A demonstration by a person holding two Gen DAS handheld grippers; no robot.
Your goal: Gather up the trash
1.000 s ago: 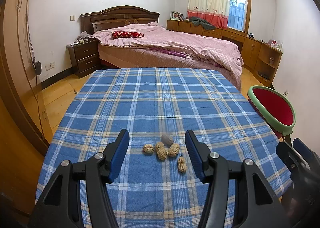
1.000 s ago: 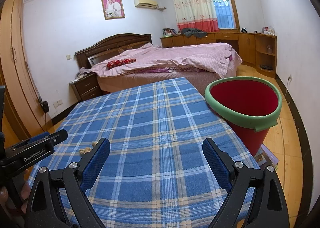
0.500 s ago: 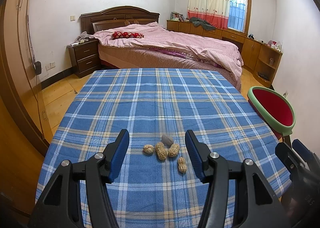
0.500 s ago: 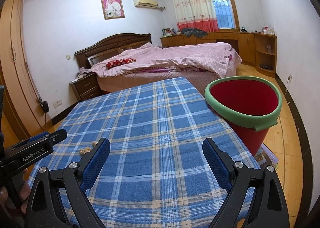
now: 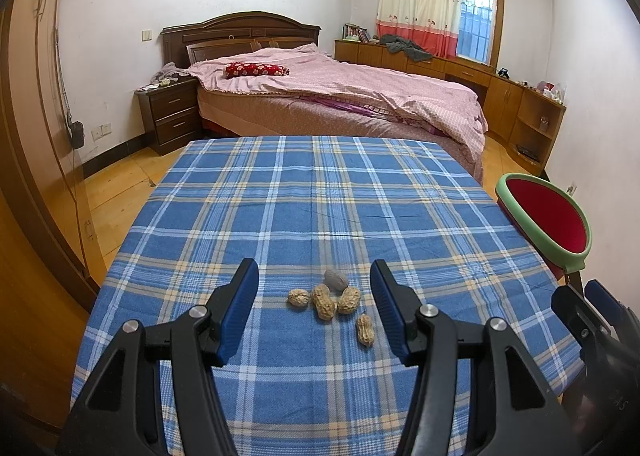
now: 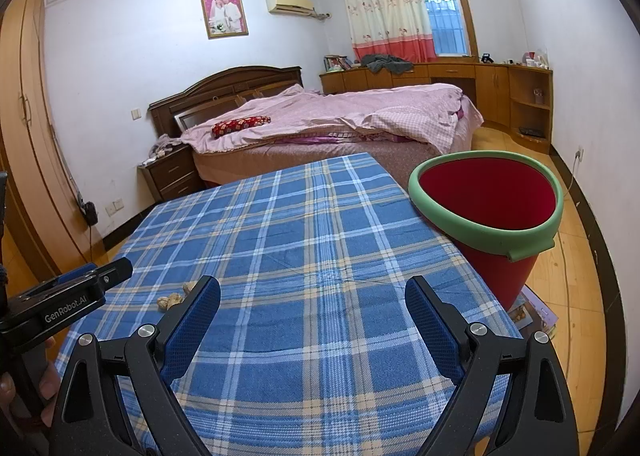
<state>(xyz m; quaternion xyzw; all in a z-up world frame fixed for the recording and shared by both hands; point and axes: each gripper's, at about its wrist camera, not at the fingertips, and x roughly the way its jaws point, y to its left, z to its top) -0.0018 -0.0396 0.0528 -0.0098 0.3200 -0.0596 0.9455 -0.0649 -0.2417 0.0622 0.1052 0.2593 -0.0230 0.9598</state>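
Several peanut shells [image 5: 325, 301] and one grey nut [image 5: 335, 280] lie in a small cluster on the blue plaid tablecloth [image 5: 320, 208]. My left gripper [image 5: 314, 292] hovers over them, open, its blue pads to either side of the cluster without touching it. In the right wrist view the same shells [image 6: 172, 300] peek out beside the left pad. My right gripper [image 6: 312, 310] is open over bare cloth with nothing between its fingers. A red bin with a green rim [image 6: 488, 208] stands off the table's right edge, also visible as the bin [image 5: 548, 222] in the left wrist view.
A bed with a pink cover [image 5: 340, 96] lies beyond the table's far edge. A nightstand [image 5: 168, 116] is at the back left, wooden cabinets [image 6: 500, 88] along the right wall. Magazines [image 6: 532, 312] lie on the floor below the bin.
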